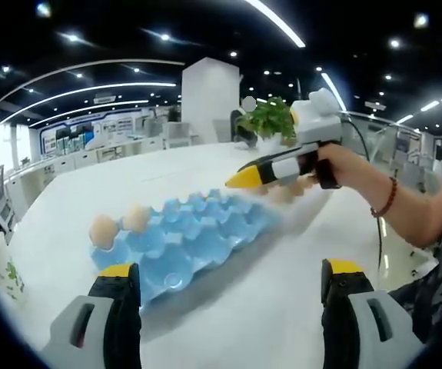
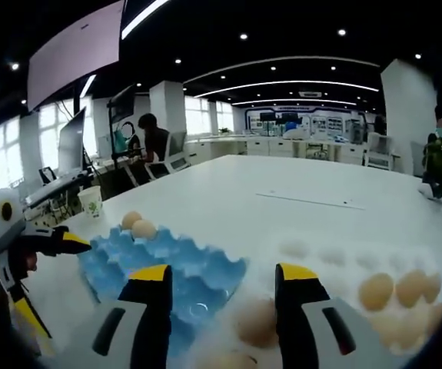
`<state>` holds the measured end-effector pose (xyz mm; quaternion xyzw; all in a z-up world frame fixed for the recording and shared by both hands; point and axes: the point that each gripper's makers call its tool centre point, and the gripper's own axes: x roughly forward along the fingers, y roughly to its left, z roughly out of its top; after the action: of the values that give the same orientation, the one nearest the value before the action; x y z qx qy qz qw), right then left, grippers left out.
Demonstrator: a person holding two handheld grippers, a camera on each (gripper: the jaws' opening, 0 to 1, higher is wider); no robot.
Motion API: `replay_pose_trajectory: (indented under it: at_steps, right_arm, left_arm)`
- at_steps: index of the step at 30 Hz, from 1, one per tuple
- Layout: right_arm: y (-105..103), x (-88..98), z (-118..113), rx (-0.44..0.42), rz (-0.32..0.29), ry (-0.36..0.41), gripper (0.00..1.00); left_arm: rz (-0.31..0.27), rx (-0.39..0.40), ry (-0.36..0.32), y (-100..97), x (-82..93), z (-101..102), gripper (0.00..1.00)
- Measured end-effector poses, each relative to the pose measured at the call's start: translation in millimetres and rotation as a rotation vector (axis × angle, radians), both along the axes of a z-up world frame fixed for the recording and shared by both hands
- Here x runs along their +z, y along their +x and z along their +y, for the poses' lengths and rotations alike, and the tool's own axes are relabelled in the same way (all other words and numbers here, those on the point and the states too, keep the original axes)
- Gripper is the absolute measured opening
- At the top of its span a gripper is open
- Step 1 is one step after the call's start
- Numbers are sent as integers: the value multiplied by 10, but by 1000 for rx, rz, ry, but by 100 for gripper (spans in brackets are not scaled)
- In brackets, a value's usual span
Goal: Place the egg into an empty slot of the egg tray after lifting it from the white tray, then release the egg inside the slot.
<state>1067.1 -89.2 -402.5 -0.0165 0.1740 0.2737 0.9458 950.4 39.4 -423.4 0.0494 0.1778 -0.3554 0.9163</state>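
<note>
Over the white table (image 1: 205, 184), right gripper (image 1: 240, 178) reaches level past the egg tray (image 1: 197, 234).

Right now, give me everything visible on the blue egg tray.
The blue moulded egg tray lies flat on the white table. It looks like thin glossy plastic, with rows of cupped slots divided by raised peaks. Two tan eggs sit side by side in slots at one end; the other slots in sight look empty. In the right gripper view, its near corner lies between the right tongs.
</note>
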Motion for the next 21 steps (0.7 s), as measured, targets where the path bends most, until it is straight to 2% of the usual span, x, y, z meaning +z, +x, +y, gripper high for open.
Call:
replay_pose_trajectory:
  at_steps: [6,21]
  right_arm:
    - [23,-15,-189,-39,3,0,56]
    - [22,-28,-468,-95,-7,17,56]
  left_arm:
    - [6,4,2,8,-12,-5,100]
    - [1,11,-4,30,9,-52,100]
